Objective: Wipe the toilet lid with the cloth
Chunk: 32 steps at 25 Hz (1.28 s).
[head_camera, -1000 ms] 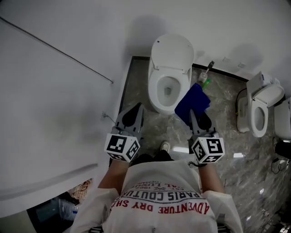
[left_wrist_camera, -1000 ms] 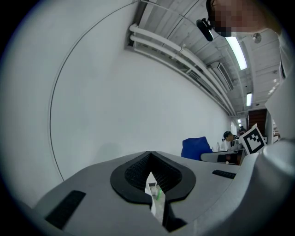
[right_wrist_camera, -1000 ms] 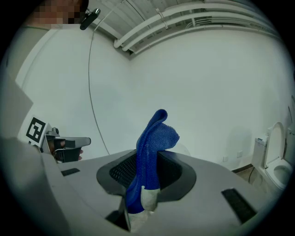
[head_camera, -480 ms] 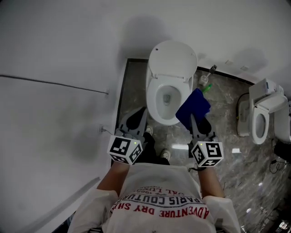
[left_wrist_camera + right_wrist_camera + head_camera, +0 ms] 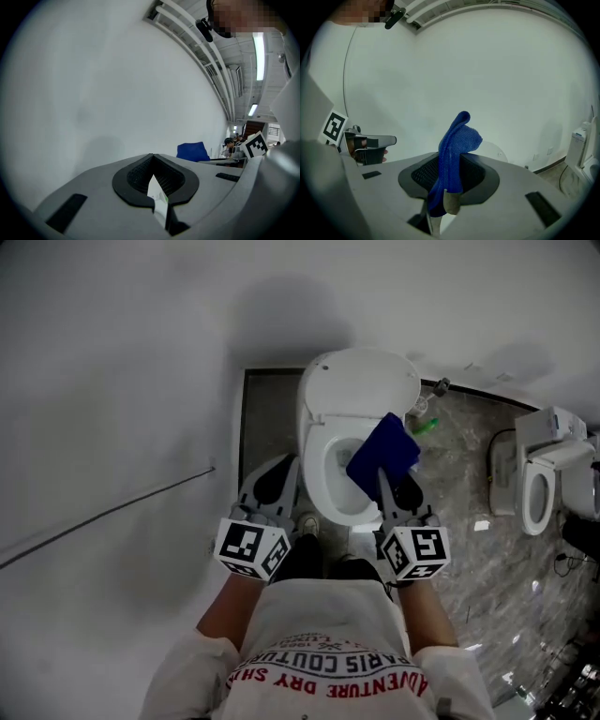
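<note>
Right gripper (image 5: 383, 486): jaws clenched on the folded blue cloth (image 5: 382, 456), which stands up from them above the open toilet bowl (image 5: 323, 479), close in front of the raised toilet lid (image 5: 361, 382). Left gripper (image 5: 289, 470): jaws pressed fully together, held level with the right one beside the bowl's left rim.

The white wall (image 5: 112, 427) crowds my closed left tongs (image 5: 289, 465), leaving only a dark strip of floor (image 5: 265, 418) between it and the toilet (image 5: 319, 474). The raised lid (image 5: 366, 385) blocks the far side. The cloth (image 5: 382, 454) pinched in my right tongs (image 5: 382, 476) overhangs the bowl. Further right the floor lies open, past a brush (image 5: 433, 390) and green bottle (image 5: 424, 426); a second toilet (image 5: 539, 474) stands well apart.
</note>
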### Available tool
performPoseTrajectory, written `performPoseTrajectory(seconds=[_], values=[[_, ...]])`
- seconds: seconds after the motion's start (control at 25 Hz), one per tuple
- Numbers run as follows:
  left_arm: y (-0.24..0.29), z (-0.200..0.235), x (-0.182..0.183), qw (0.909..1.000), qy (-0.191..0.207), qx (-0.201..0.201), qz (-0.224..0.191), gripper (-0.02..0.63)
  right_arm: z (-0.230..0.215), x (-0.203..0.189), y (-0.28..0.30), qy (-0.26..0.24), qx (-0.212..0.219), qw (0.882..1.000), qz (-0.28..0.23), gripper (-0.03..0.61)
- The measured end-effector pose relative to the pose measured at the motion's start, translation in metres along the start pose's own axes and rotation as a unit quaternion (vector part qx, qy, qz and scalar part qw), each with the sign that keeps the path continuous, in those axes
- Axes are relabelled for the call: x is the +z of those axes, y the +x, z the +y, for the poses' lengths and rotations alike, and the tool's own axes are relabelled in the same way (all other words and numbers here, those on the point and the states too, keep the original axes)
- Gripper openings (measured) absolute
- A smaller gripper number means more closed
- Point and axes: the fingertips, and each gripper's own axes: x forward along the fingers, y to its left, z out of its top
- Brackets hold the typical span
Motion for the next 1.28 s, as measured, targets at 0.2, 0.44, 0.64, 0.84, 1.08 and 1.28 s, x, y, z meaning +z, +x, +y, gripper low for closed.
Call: performPoseTrajectory(seconds=[0.2,0.44,0.64,0.84,1.08,1.28], values=[[0.043,0.035,-0.029,0.9996,-0.012,-0.004,0.026,0.005,-0.010,-0.015,0.065,-0.034,0.015,0.999,0.002,0.109],[0.100,0.063,-0.056,0.9992,-0.027,-0.002,0.030,0.005,-0.035,-0.031,0.149,-0.100,0.040,0.994,0.006,0.109],[0.132,0.090,-0.080,0.9991,-0.031,0.015,0.024,0.005,-0.042,-0.060,0.213,-0.122,0.072,0.990,0.006,0.109],[0.155,0.111,-0.109,0.9984,-0.035,0.039,0.021,0.005,-0.049,-0.089,0.258,-0.127,0.106,0.986,0.000,0.109],[0.182,0.129,-0.143,0.9970,-0.048,0.057,0.020,0.005,-0.064,-0.107,0.299,-0.117,0.131,0.984,-0.017,0.109],[0.198,0.126,-0.166,0.9968,-0.049,0.056,0.030,0.005,-0.077,-0.112,0.310,-0.090,0.140,0.986,-0.030,0.109]])
